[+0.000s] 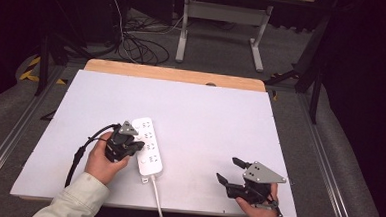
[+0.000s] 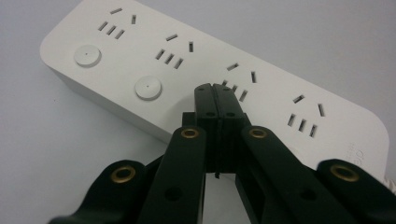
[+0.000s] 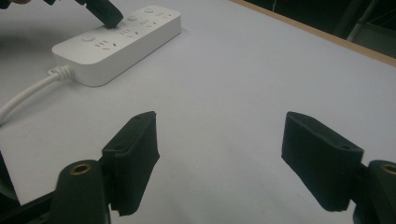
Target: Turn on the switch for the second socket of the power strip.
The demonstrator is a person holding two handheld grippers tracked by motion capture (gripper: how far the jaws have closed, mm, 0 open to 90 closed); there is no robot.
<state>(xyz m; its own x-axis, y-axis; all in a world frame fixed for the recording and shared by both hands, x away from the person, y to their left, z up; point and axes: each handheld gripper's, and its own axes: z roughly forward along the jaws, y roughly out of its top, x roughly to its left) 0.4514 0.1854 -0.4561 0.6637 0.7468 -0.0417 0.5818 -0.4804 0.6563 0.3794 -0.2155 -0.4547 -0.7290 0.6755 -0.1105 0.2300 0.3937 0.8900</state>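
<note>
- Left hand (image 1: 102, 160) wrapped around the left claw (image 1: 138, 146), forearm in a pale sleeve (image 1: 78, 200) coming in from the bottom edge, wrist angled so the claw points across at the power strip (image 1: 148, 147).
- Left claw (image 2: 215, 91) pressed fully together, nothing between its jaws, tips set down on top of the power strip (image 2: 261, 93) at the third set of socket holes; contact looks likely but is hard to confirm.
- Two round buttons (image 2: 148, 87) on the strip just to the left of those tips in the left gripper view.
- Right hand (image 1: 256, 210) low at the table's near edge, holding the right claw (image 1: 230, 170) with jaws aimed toward the strip, well apart from it.
- Right claw (image 3: 226, 158) spread wide, gripping nothing, bare white table (image 3: 224, 93) between the jaws.
- Power strip (image 3: 119, 39) far ahead and to the left of the right claw, its white cord (image 3: 25, 95) trailing off the left edge of the view.
- Left claw (image 3: 108, 15) seen there too, cut off at the top edge, tip on the strip.
- Strip's far end cropped in the left gripper view; printing on it too small to read.
</note>
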